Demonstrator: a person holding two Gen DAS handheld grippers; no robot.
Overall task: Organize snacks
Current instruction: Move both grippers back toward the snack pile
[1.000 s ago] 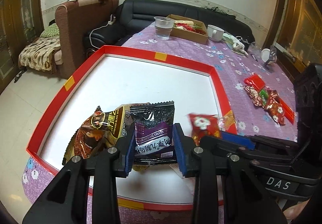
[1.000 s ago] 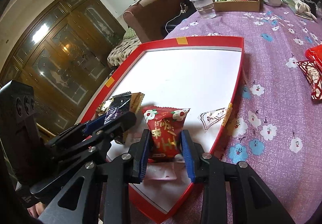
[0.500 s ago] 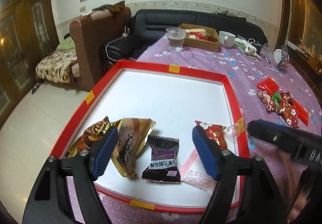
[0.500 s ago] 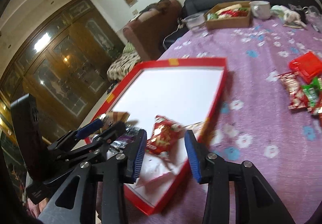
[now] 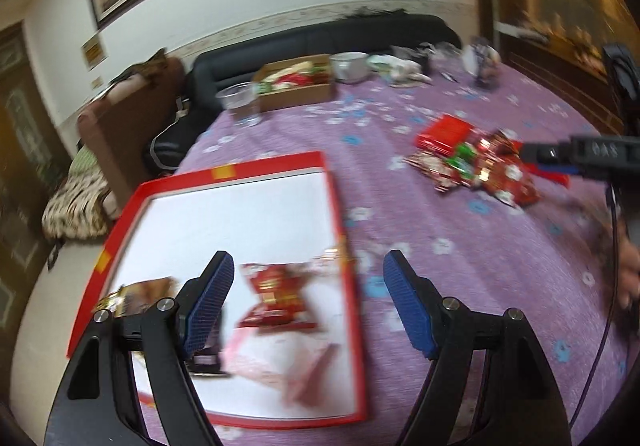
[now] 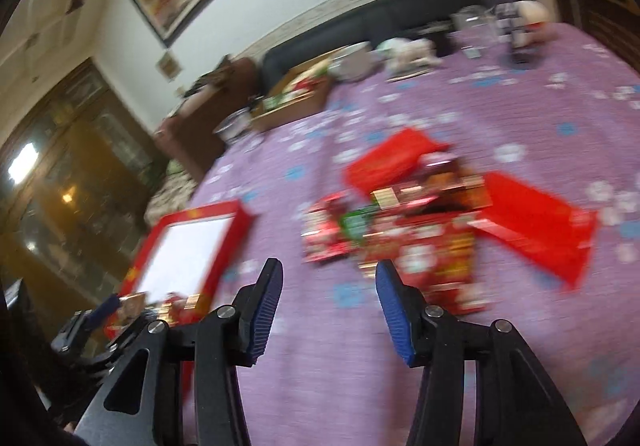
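A red-rimmed white tray (image 5: 336, 201) lies on the purple flowered cloth. In it rest a red snack packet (image 5: 276, 292), a brown-gold packet (image 5: 140, 294) and a dark packet partly hidden behind my left finger. My left gripper (image 5: 306, 274) hangs open above the tray's near right edge, holding nothing. A pile of red and green snack packets (image 6: 400, 230) lies further right on the cloth, also visible from the left wrist (image 5: 480, 169). My right gripper (image 6: 326, 278) hovers just before that pile, its jaws opening, with only cloth between them. The tray (image 6: 236, 242) shows at its left.
At the table's far end stand a cardboard box of snacks (image 5: 296, 85), a clear cup (image 5: 242, 103) and a white mug (image 5: 350, 65). A black sofa and a brown armchair sit beyond. The right gripper's body (image 5: 592, 157) reaches in beside the pile.
Both grippers let go of their packets in the tray and opened. Both swung right; the right one now faces the snack pile, the left one the tray's right edge.
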